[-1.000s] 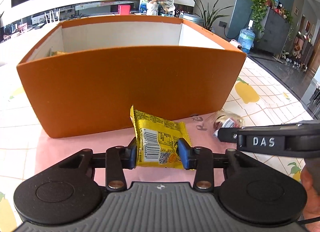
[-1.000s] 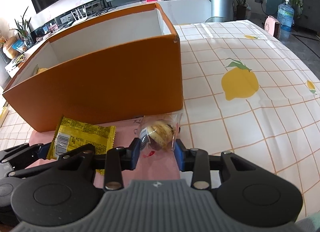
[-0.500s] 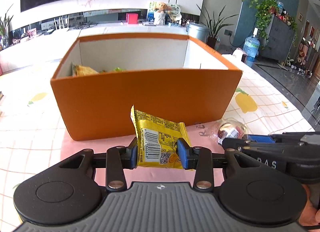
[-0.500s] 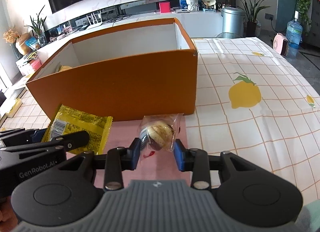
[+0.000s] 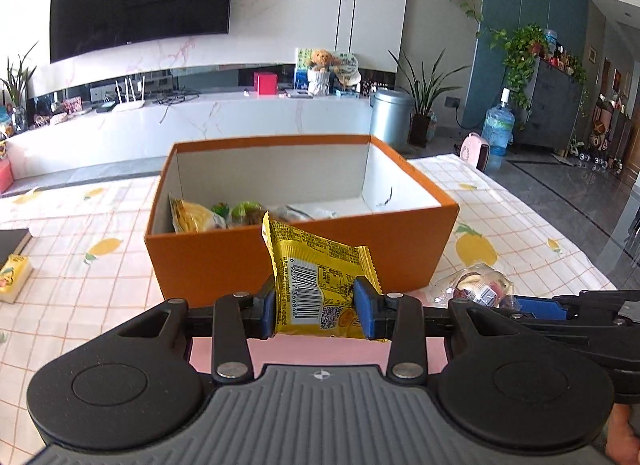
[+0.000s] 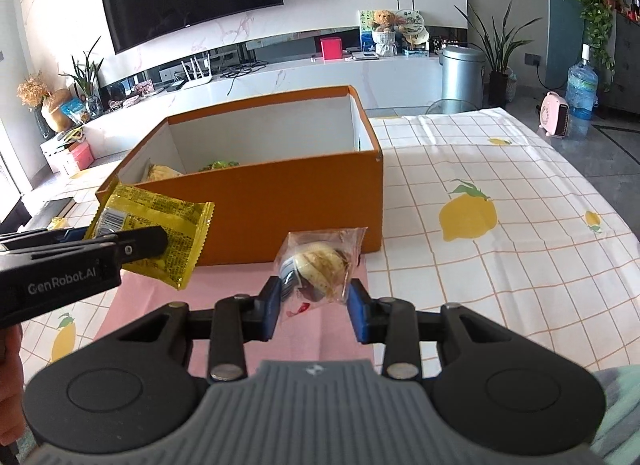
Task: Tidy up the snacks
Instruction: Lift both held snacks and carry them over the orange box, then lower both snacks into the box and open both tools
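Note:
My left gripper (image 5: 316,311) is shut on a yellow snack packet (image 5: 316,277), held in the air in front of the orange box (image 5: 288,261). In the right wrist view that yellow packet (image 6: 160,225) hangs at the left, near the box's front left corner. My right gripper (image 6: 314,307) is shut on a clear-wrapped pastry (image 6: 320,261), also lifted before the orange box (image 6: 288,205). From the left wrist view the pastry (image 5: 478,285) shows low at the right. Inside the box lie several wrapped snacks (image 5: 224,215) against its left and front walls.
The box stands on a pink mat (image 6: 320,325) over a lemon-print tablecloth (image 6: 500,225). A yellow-and-white carton (image 5: 12,277) lies at the table's left edge. Beyond the table are a white counter, a metal bin (image 5: 390,117) and a water bottle (image 5: 498,129).
Both grippers have risen with their snacks off the mat. The box now looks lower and farther, and its inside with the snacks has come into sight.

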Available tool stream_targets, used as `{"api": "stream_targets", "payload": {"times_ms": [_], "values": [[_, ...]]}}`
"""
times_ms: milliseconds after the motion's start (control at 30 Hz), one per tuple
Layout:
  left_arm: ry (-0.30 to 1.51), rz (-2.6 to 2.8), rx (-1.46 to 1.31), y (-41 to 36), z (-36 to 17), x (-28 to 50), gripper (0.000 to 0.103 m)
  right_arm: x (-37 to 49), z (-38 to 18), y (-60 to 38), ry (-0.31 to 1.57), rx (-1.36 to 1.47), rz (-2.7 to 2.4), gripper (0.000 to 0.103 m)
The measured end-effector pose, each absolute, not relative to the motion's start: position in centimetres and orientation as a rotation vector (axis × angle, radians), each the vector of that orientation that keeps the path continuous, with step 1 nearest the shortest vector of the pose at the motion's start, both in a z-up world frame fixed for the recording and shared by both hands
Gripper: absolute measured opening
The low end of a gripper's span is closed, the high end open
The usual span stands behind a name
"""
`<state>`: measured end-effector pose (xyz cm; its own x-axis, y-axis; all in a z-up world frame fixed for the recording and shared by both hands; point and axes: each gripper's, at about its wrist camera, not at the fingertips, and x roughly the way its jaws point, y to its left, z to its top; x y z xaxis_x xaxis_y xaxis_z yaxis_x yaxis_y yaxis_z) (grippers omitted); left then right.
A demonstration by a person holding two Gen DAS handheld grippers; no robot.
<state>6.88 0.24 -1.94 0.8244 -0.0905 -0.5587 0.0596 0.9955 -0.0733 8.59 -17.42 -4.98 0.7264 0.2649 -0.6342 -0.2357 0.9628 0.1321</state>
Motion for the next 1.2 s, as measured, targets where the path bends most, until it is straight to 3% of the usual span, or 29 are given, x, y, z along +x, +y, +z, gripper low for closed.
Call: {"api": "stream_targets", "payload": {"times_ms": [433, 833, 1200], "values": [[0.488, -0.032, 0.008, 2.0, 2.1, 9.9, 0.043, 10.5, 0.5, -15.7, 0.581, -0.027, 0.318, 0.033], [0.517, -0.046, 0.084, 2.7, 2.1, 14.5, 0.042, 17.2, 2.5, -12.9, 0.560, -0.148, 0.362, 0.033], [0.704, -0.146, 0.035, 4.9, -0.9, 21.1, 0.042, 28.2, -0.1, -10.7, 0.800, -0.180, 0.470, 0.033]]}}
